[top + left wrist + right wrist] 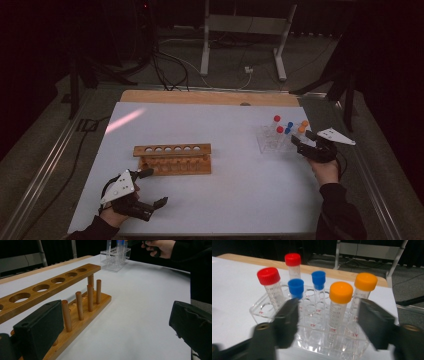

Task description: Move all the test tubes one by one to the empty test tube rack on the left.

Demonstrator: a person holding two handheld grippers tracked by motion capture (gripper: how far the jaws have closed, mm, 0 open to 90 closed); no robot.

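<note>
A clear plastic rack [258,312] at the table's right holds several capped tubes: two red [269,276], two blue [295,287] and two orange [341,292]. My right gripper [330,320] is open just in front of it, its jaws standing either side of the near orange tube without touching it. In the high view this gripper [301,138] sits at the rack's [265,145] right front corner. An empty wooden tube rack [172,150] stands mid-table. My left gripper [155,187] is open near the front edge, beside the wooden rack's [57,281] left end, with nothing between its jaws.
A white sheet [225,190] covers the table, with a wooden strip [200,96] showing along the far edge. Metal rails [45,165] run along both sides. Beyond the table are a desk frame [245,30] and floor cables [167,70].
</note>
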